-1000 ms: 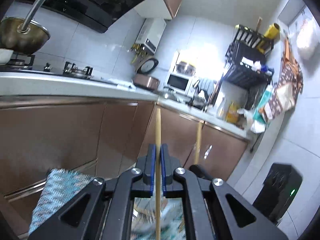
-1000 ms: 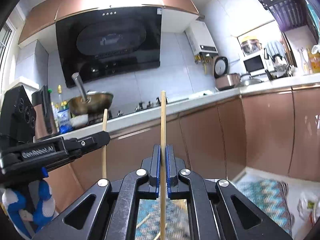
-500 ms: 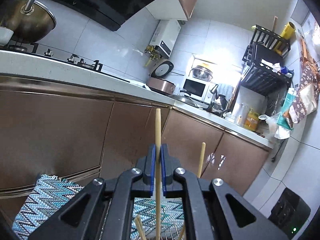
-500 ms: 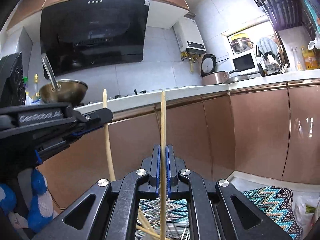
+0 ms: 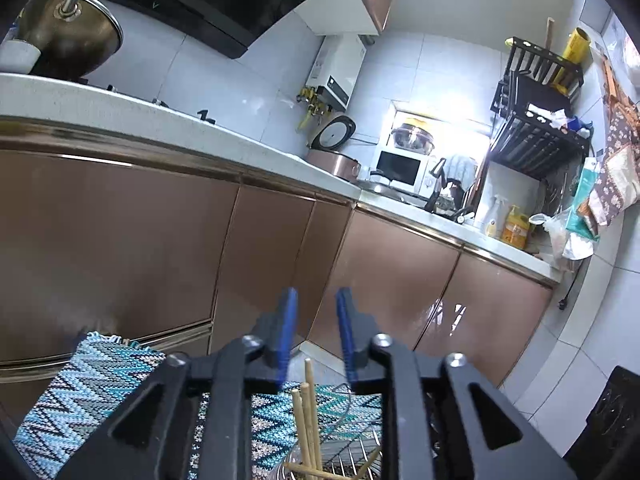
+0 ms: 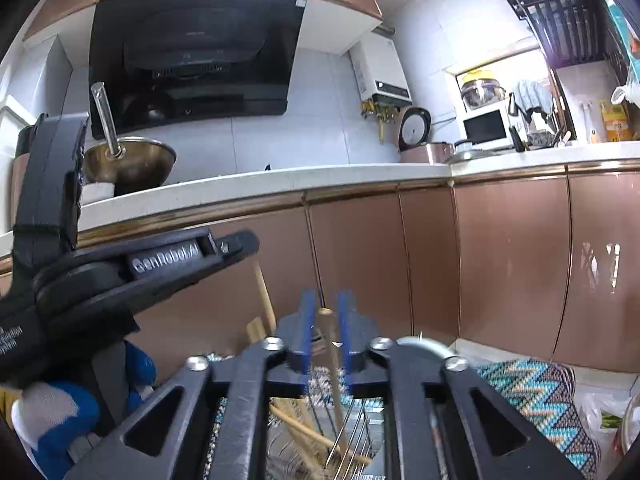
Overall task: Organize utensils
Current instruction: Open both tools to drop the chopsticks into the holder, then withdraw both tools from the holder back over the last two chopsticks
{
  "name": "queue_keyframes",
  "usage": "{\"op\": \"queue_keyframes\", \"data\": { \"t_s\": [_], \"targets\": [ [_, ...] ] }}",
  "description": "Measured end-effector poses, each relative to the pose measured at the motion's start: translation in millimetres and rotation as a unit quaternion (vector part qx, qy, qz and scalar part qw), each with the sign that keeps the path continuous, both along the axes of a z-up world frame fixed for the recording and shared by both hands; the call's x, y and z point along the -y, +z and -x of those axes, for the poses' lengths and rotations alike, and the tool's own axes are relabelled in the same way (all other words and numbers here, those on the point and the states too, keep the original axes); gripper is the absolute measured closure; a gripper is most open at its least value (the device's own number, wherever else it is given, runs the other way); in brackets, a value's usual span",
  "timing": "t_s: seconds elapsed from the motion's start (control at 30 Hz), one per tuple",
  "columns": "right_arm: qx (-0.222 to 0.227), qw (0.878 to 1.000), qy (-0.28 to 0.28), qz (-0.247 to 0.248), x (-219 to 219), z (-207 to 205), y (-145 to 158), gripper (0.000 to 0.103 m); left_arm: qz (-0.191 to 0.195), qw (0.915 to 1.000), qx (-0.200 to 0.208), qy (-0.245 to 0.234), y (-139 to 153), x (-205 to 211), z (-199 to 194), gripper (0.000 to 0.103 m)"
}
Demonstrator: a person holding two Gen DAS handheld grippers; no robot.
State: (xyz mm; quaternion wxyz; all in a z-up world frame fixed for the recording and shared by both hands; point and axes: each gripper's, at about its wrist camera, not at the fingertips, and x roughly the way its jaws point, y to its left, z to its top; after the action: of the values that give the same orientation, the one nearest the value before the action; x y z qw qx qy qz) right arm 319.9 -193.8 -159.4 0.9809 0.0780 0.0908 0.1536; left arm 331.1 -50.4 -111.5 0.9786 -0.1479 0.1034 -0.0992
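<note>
Slim, pale, round-shafted wooden chopsticks [image 5: 308,420] stand leaning in a shiny wire-metal holder [image 5: 352,452] on the zigzag-knit blue mat [image 5: 80,392]. The left tool [image 5: 316,336] has just been opening, blue pads apart, empty. The right tool [image 6: 325,336], likewise opening, flanks one loose chopstick [image 6: 330,344].

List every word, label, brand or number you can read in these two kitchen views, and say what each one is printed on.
"GenRobot.AI": raised lettering on the side of the left claw, seen in the right wrist view.
White print lower on that same claw's body, at the picture's left edge: cut off and too blurred to read.
Labels on the yellow bottle, the water heater and the range hood: too small to read.
</note>
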Motion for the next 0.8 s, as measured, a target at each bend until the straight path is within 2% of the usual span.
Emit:
{"op": "queue_keyframes", "data": {
  "t_s": [0.07,0.13,0.23,0.27,0.33,0.5,0.63,0.8],
  "targets": [
    [0.001,1.000,-0.003,-0.003,3,8,4,0.082,-0.006,1.0000,0.000,0.001,7,-3,11,0.074],
    [0.004,1.000,-0.010,-0.005,6,20,12,0.071,-0.014,0.9999,-0.002,0.006,14,-5,22,0.068],
    [0.006,1.000,-0.024,-0.011,13,40,23,0.062,-0.023,0.9997,-0.003,0.011,22,-10,44,0.066],
    [0.005,0.999,-0.033,-0.012,16,48,26,0.060,-0.031,0.9994,-0.005,0.016,24,-12,51,0.062],
    [0.003,0.999,-0.047,-0.014,21,60,32,0.051,-0.041,0.9989,-0.011,0.021,28,-15,66,0.060],
    [-0.003,0.996,-0.092,-0.015,38,98,45,0.039,-0.057,0.9971,-0.033,0.039,35,-29,105,0.054],
    [-0.008,0.992,-0.124,-0.017,52,129,54,0.034,-0.065,0.9958,-0.042,0.049,38,-39,136,0.050],
    [-0.018,0.989,-0.144,-0.008,57,165,59,0.027,-0.098,0.9916,-0.047,0.071,45,-39,176,0.048]
  ]
}}
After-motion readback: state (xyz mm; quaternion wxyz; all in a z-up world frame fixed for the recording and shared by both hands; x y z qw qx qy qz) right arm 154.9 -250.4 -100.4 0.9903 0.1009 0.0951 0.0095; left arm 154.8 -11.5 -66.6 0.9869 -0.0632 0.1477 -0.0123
